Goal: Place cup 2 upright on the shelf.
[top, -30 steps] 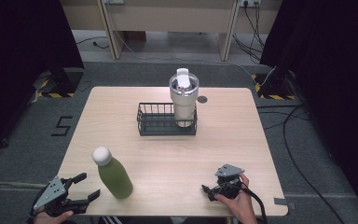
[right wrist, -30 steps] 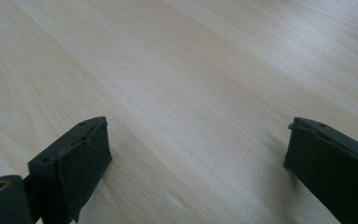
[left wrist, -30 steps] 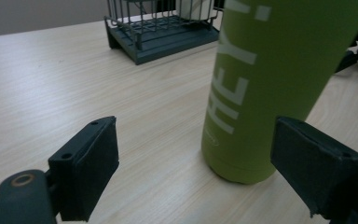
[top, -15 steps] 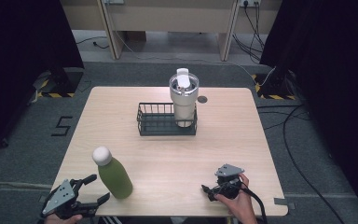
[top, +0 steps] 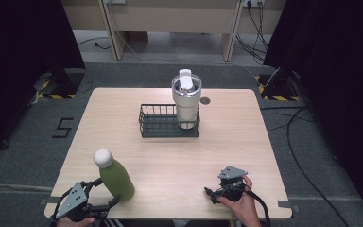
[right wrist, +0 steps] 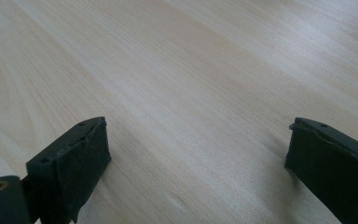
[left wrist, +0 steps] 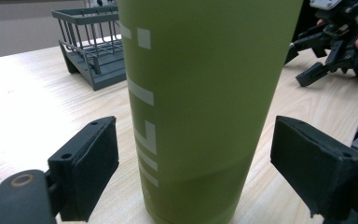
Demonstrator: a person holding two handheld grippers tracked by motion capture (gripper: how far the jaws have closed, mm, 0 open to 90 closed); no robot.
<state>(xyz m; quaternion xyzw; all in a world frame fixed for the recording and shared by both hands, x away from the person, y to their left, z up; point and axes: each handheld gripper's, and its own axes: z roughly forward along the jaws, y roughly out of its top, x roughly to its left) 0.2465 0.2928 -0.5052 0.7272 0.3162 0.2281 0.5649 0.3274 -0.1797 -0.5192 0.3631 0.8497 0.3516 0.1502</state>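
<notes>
Pale wood tabletop (top: 170, 156), grey carpet around it, black curtains at both sides, cables trailing along the floor on the right.

Far left, near edge: left gripper (top: 93, 201), held low at the table's front corner. Jaws spread, one on either side of the base of the green bottle (top: 116, 177). In the left gripper view the bottle (left wrist: 200, 102) sits dead centre between the two pads (left wrist: 91, 170), a clear gap on each side, neither pad touching. So: bracketed, not pinched.

Bottle stands upright, long axis vertical, white cap on top, at the front-left of the table. Grip line crosses the lower body, below the pale lettering. Left hand is plainly the nearer one; the bottle lies straight ahead of its jaws. My reading: the coming move is a squeeze on the bottle, and it needs only closing, no further reach.

Centre, farther back: dark wire basket (top: 168, 120), with a white lidded tumbler (top: 186, 101) standing upright in its right end. Well apart from the bottle.

Right, near edge: right gripper (top: 211, 194) resting on the table in a hand, well apart from the bottle. Right gripper view gives bare wood grain between its pads (right wrist: 81, 163), jaws wide, nothing between them.
</notes>
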